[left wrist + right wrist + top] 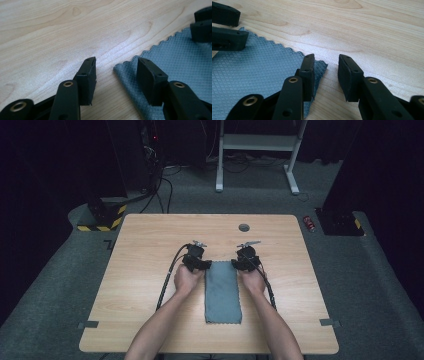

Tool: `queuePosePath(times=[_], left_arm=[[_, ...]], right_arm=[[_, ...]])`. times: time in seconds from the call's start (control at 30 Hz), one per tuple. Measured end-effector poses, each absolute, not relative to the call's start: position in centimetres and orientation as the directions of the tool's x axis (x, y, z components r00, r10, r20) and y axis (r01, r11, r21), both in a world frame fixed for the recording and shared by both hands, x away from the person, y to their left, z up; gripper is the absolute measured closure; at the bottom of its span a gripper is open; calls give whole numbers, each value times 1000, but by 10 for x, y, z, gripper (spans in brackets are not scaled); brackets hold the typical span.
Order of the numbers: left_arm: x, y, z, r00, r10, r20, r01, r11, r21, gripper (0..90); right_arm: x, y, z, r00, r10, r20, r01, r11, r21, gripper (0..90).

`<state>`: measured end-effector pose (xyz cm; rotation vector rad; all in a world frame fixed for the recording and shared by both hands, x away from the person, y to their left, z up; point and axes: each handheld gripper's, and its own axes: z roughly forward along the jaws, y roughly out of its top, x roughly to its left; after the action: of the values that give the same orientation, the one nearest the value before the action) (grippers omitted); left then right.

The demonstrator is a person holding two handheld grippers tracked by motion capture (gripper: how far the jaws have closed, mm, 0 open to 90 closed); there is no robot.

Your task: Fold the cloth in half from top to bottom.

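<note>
A grey-blue cloth (222, 292) with a diamond weave and scalloped edges lies flat as a long strip on the wooden table (150, 245). My left gripper (205, 265) rests at its far left corner and my right gripper (238, 265) at its far right corner. In the left gripper view the left gripper (116, 60) is open and straddles the cloth (180, 60) corner, one jaw over wood, one over fabric. The right gripper (326, 58) stands the same way over the cloth (262, 67), open, pads not pressing. Each gripper view also has the other gripper's jaws across the cloth.
A round cable hole (244, 227) sits near the table's far edge. Tape strips (88, 324) mark the near corners. On the floor beyond stand a white desk frame (257, 150), a striped black-and-yellow base (102, 217) and a red can (310, 223).
</note>
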<state>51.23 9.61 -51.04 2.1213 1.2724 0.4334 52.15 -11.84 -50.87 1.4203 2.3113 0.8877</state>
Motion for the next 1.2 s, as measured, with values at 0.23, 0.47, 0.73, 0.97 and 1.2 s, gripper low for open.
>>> queuePosePath(times=[0.23,0.47,0.73,0.97,1.2], left_arm=[[509,94,-511,514,858,-20,646,-371,667,588],[507,95,-513,538,842,-29,626,-377,683,694],[509,98,-514,564,822,-71,623,-368,691,816],[510,104,-517,566,812,-144,636,-319,703,871],[511,106,-517,570,807,-156,641,-317,699,880]], right_arm=[[520,-113,-509,-500,866,17,677,379,631,734],[520,-113,-509,-536,844,23,663,404,631,820],[521,-115,-509,-542,838,51,667,393,633,872],[519,-113,-509,-537,842,46,666,390,636,884],[519,-113,-509,-541,840,41,662,395,637,886]])
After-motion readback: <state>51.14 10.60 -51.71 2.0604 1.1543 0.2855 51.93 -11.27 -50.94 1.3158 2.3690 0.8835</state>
